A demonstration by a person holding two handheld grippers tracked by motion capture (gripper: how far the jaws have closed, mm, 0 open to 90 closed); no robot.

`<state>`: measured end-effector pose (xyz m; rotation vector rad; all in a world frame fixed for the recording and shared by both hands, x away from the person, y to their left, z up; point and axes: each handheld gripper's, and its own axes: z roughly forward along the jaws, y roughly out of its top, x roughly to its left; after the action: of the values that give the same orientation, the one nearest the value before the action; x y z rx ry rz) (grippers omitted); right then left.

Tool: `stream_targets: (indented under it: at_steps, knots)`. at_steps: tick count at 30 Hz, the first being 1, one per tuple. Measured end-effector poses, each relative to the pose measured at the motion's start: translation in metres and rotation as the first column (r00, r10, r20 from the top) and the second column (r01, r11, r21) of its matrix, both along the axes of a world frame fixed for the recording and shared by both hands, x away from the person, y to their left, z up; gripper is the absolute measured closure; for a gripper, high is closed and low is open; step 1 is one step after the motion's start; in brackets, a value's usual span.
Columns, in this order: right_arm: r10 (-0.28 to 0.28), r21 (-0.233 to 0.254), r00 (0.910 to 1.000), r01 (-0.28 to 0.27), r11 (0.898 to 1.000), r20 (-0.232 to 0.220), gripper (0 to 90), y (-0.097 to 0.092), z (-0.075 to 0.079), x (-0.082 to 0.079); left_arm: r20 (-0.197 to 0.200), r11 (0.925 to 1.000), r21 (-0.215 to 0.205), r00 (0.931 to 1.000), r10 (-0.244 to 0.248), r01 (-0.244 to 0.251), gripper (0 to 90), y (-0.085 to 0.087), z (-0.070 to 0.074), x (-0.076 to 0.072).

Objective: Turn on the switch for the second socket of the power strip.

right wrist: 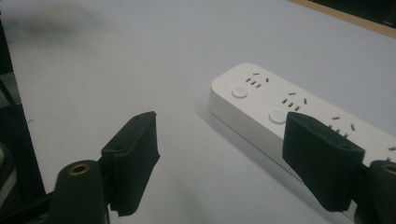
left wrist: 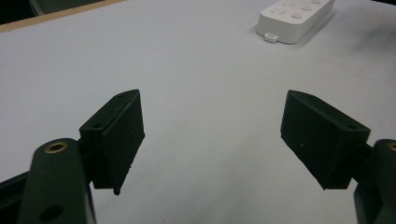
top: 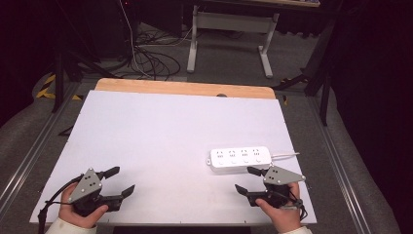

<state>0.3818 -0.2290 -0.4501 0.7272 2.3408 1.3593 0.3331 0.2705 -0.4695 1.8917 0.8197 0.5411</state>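
A white power strip with several sockets and round buttons lies on the white table, right of centre, its white cable trailing right. My right gripper rests just in front of the strip, jaws open and empty. In the right gripper view the power strip lies close ahead, partly behind the right-hand jaw. My left gripper sits near the front left edge, open with nothing between its jaws. The left gripper view shows the power strip far off at the top right.
The white table top has a bare wooden strip along its far edge. Beyond it are a white desk frame and loose cables on the grey floor. Metal rails run along both sides.
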Motion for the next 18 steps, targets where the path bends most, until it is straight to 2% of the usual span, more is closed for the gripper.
stream_targets:
  at_steps: [7, 15, 18]
  knots:
    - [-0.001, 0.004, 1.0000, 0.001, 1.000, 0.005, 28.0, 0.000, 0.011, 0.002, 0.004, 1.0000, -0.002, 1.0000, 0.006, -0.006, 21.4, 0.001, 0.000, 0.000]
    - [0.002, -0.019, 1.0000, -0.003, 1.000, -0.008, 28.1, 0.002, 0.021, 0.008, 0.004, 1.0000, 0.001, 0.9999, 0.009, -0.009, 21.3, 0.001, 0.000, 0.000]
    - [0.006, -0.044, 1.0000, -0.006, 0.999, -0.005, 28.0, 0.006, 0.025, 0.013, 0.001, 0.9999, 0.005, 1.0000, 0.009, -0.009, 21.3, 0.000, 0.000, 0.000]
